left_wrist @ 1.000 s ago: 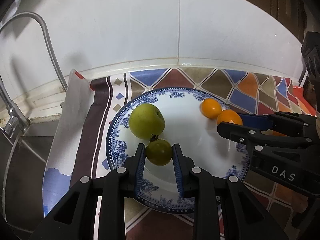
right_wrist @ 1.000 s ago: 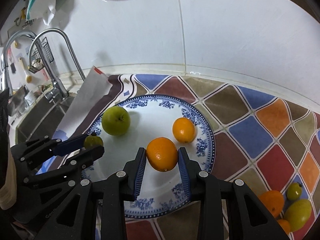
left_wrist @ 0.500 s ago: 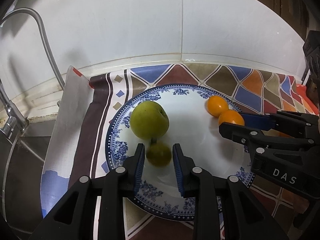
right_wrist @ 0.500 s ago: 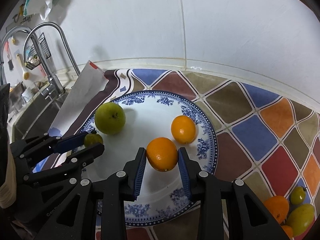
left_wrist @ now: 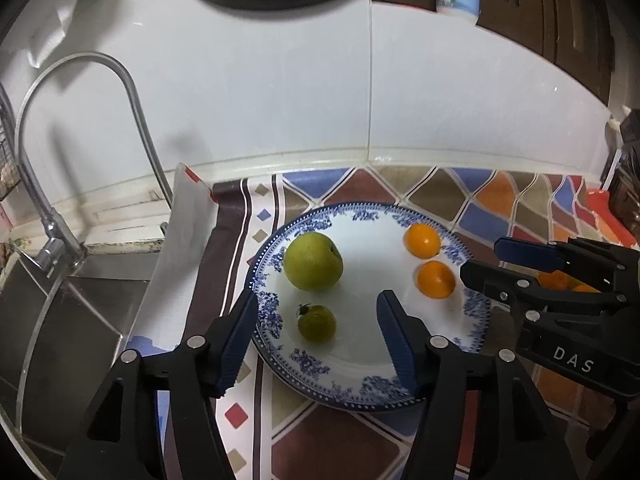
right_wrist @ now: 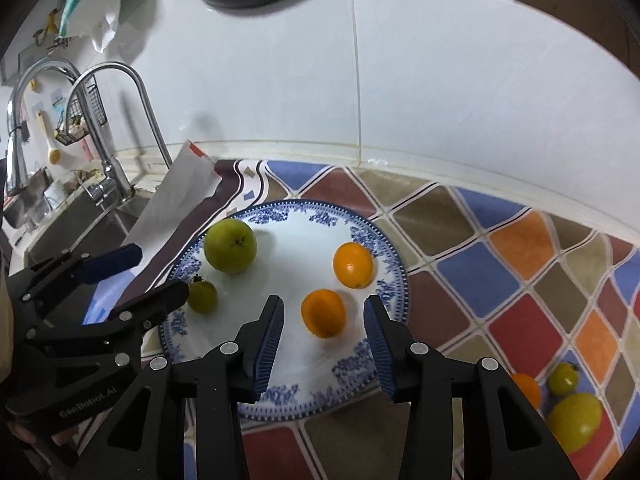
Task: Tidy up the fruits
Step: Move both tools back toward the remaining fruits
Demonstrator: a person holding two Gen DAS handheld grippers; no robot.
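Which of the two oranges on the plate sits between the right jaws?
The nearer orange, between the opening, non-touching jaws; the other orange lies beyond, near the plate rim.

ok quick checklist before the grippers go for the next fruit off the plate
1. Left gripper let go of the small green fruit: ok, jaws opening, pads off it.
2. Right gripper let go of the near orange: ok, jaws opening, gaps either side.
3. Both released fruits resting on the plate: ok.
4. Big green apple and far orange on the plate, apart: ok.
5. More fruit left on the mat: ok, loose fruits at its right edge.
6. Released fruits settled, not rolling: cannot tell.
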